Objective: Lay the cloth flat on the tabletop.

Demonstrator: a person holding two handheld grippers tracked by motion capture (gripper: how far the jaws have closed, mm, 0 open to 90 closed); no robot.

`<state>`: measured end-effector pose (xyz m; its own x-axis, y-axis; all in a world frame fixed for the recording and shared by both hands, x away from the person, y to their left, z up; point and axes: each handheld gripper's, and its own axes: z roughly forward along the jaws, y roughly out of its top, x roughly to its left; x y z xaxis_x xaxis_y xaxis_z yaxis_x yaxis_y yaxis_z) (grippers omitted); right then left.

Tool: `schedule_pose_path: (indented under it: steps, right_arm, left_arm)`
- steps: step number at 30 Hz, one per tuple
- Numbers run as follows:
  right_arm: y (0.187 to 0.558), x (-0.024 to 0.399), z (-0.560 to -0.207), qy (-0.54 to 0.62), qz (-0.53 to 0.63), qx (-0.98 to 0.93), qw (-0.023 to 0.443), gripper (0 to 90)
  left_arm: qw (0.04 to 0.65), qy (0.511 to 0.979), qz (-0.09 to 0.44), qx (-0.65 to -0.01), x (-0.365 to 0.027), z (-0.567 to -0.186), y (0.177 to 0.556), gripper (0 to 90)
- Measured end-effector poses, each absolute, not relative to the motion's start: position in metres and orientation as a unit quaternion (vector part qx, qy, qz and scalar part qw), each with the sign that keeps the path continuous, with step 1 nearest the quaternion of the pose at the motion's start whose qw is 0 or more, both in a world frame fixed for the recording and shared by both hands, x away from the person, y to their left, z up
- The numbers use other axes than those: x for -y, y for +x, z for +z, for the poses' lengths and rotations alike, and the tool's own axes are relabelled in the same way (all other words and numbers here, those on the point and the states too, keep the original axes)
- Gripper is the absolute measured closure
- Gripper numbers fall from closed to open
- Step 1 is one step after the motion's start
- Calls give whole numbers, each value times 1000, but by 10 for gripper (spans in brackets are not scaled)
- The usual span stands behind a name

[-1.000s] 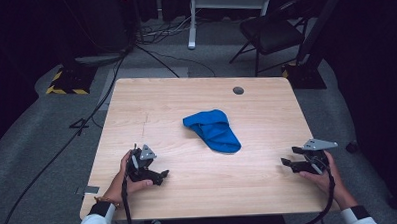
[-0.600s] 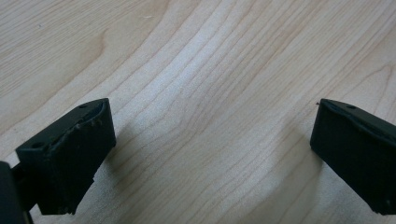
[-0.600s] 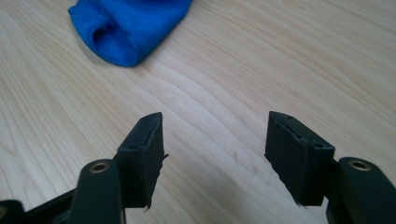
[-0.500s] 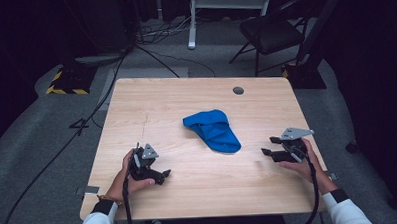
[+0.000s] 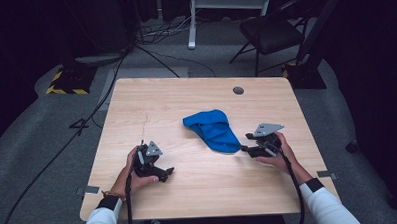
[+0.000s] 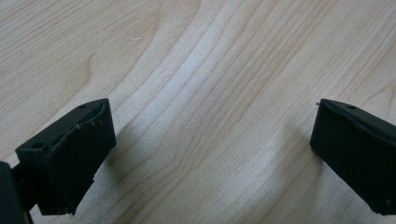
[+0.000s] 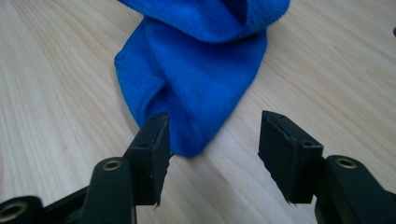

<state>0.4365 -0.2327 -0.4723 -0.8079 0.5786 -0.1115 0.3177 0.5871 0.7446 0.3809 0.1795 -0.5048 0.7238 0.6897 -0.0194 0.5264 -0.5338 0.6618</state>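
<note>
One blue cloth [image 5: 213, 130] lies crumpled near the middle of the table [image 5: 136, 104], bunched into soft folds with a narrower rounded end pointing toward the person's right hand [image 5: 277, 152]. The cloth appears plush and limp, so it is judged light, non-fragile and likely to sag and drape once lifted; its fleecy nap should grip well against the pads rather than slip. The right tongs [image 7: 210, 154] stand partly open, the jaws having just been closing, with the cloth's near tip [image 7: 191, 140] just ahead of and slightly between them; the pads do not yet press on the fabric. The best hold is judged to be this protruding end, pinched through its folded thickness so that more than a single layer is caught. The left tongs [image 6: 205, 158] hover close over bare wood near the table's front left, jaws spread wide and holding nothing. In the high view, the left tongs [image 5: 150, 161] sit well apart from the cloth, whereas the right tongs [image 5: 252, 145] are just beside its lower edge.
</note>
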Motion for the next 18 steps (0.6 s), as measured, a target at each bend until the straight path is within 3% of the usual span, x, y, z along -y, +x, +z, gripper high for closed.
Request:
schedule_pose_path:
  steps: [6, 11, 18]
  right_arm:
    - [439, 211, -474, 235, 385, -876, 171, 497]
    - [441, 194, -483, 225, 378, -884, 157, 635]
    - [447, 192, -493, 229, 362, -892, 143, 692]
  left_arm:
    - [329, 871, 124, -344, -174, -504, 388, 3]
    - [332, 869, 121, -345, -168, -505, 393, 3]
    - [331, 870, 122, -345, -168, -504, 393, 3]
